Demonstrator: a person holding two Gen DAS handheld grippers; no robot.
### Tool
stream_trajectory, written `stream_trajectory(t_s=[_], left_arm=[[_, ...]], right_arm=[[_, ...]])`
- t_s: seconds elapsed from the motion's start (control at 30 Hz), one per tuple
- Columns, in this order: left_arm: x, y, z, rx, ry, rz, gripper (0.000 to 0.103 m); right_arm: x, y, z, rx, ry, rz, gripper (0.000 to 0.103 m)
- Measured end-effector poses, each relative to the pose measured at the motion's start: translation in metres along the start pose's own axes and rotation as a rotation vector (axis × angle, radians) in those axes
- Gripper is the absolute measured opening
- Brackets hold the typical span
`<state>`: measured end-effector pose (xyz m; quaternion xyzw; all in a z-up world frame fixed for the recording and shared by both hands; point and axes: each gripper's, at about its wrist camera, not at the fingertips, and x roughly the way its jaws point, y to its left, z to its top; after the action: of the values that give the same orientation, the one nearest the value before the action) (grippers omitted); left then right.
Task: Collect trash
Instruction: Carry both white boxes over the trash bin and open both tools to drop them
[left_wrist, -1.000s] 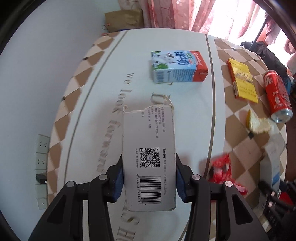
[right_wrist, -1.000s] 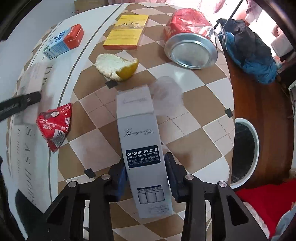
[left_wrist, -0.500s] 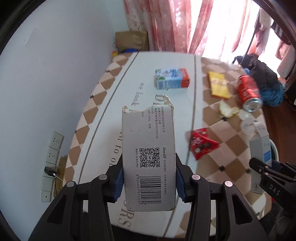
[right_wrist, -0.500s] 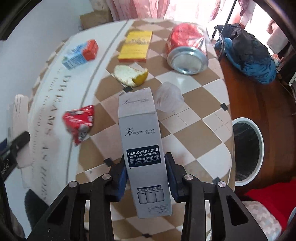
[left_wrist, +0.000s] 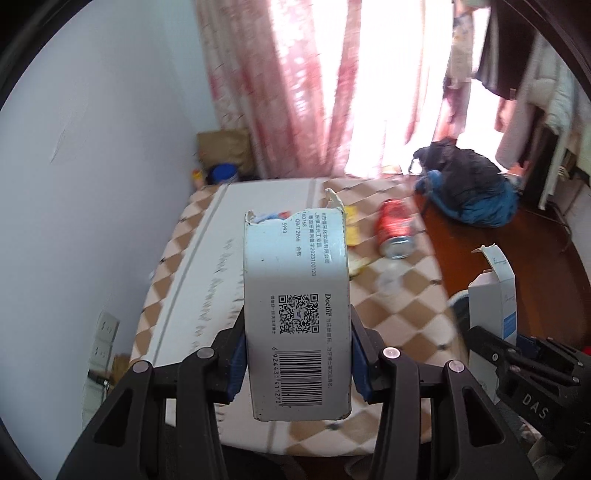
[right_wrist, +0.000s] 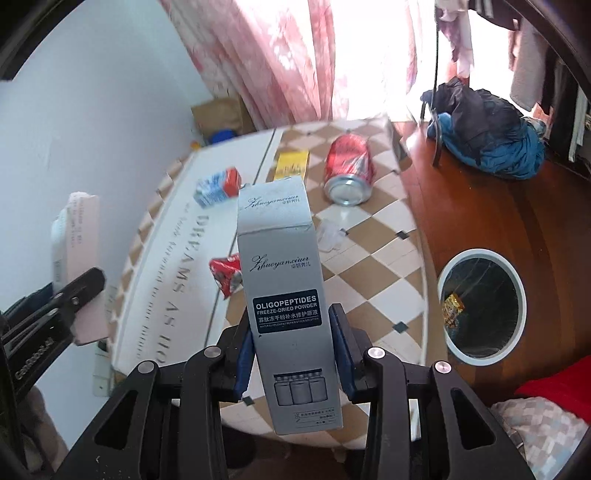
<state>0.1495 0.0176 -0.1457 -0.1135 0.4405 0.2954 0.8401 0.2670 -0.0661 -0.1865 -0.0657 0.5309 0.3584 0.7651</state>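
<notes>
While both grippers hung above the checkered brown-and-white tablecloth (right_wrist: 373, 258) | left gripper (left_wrist: 295, 363) pinched a torn grey cardboard box (left_wrist: 295, 306) | right gripper (right_wrist: 293, 354) pinched a tall silver carton (right_wrist: 284, 280) | red drink can (right_wrist: 349, 171), red wrapper (right_wrist: 225, 277), blue-and-red milk carton (right_wrist: 218, 186) lay on cloth | white-rimmed round bin (right_wrist: 480, 304) stood on wooden floor (right_wrist: 498, 221) | pink curtains (right_wrist: 266, 62) behind.

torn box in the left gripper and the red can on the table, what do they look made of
Torn box: thin matte grey paperboard, judging by its ragged, fibrous top edge and printed barcode. Red can: probably aluminium, with a glossy printed wall and a bare, silvery, reflective end facing the camera.
</notes>
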Motion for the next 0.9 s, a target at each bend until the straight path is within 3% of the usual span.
stream_trajectory(t_s=[0.23, 0.47, 0.63, 0.8, 0.9], left_arm=[[-0.004, -0.097, 0.028, 0.116, -0.034, -0.118, 0.043], [0.039, -0.208, 0.043, 0.229, 0.022, -0.245, 0.043], [0.106, -0.28, 0.041, 0.27, 0.191, -0.388, 0.043], [0.18, -0.334, 0.037, 0.285, 0.366, -0.444, 0.043], [0.207, -0.36, 0.036, 0.304, 0.43, -0.444, 0.043]], right_arm=[[-0.063, -0.067, -0.005, 0.104, -0.094, 0.027, 0.039], [-0.098, -0.172, -0.003, 0.24, -0.159, -0.059, 0.039], [-0.086, -0.259, -0.009, 0.338, -0.128, -0.135, 0.039], [-0.041, -0.34, -0.021, 0.43, -0.027, -0.176, 0.039], [-0.012, -0.377, -0.029, 0.473, 0.041, -0.169, 0.039]])
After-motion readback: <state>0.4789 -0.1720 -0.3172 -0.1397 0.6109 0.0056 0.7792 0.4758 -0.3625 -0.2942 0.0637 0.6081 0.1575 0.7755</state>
